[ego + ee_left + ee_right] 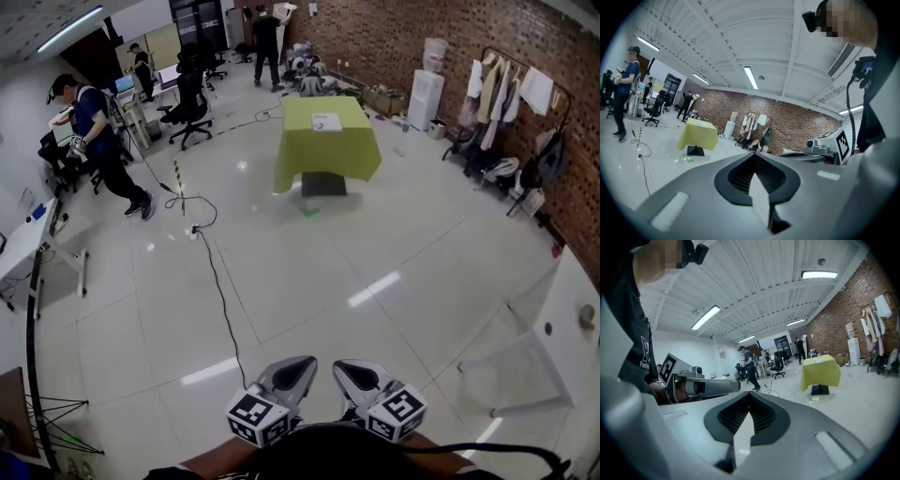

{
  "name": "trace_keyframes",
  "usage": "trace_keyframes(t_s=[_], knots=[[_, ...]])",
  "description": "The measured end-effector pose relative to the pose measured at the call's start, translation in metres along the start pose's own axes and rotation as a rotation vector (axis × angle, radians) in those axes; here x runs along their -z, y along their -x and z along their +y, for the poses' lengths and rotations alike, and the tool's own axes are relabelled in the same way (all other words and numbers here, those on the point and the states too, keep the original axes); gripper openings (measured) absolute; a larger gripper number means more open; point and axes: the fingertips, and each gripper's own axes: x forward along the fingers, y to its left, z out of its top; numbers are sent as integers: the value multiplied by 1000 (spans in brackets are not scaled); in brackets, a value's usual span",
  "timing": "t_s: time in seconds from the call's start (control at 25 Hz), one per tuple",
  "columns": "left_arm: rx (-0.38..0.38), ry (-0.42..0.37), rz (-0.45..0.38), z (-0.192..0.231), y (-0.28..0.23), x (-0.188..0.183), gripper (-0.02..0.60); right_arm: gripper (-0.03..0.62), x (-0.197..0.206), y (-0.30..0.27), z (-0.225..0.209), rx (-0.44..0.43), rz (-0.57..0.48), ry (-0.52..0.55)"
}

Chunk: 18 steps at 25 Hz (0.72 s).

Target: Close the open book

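The open book [326, 121] lies flat on a table under a yellow-green cloth [328, 150], far across the room. In the right gripper view the book [817, 361] is a small white patch on that table [820, 373]; in the left gripper view the table [698, 135] stands far off at the left. My left gripper [296, 373] and right gripper [352, 377] are side by side at the bottom of the head view, close to my body, several metres short of the table. Both are shut and hold nothing. In their own views the left gripper [754, 157] and right gripper [749, 395] show jaws pressed together.
A black cable [217, 281] runs over the pale floor toward me. A person [98, 141] walks at the left near desks and office chairs [190, 108]. A clothes rack [506, 103] stands by the brick wall at right. A white table [553, 337] is near my right.
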Motion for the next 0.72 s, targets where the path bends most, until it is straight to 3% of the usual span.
trace_keyframes(t_s=[0.72], knots=[[-63,-8,-40,-24,-181,-44,8,8,-70,39,-176,-57,-45,34]])
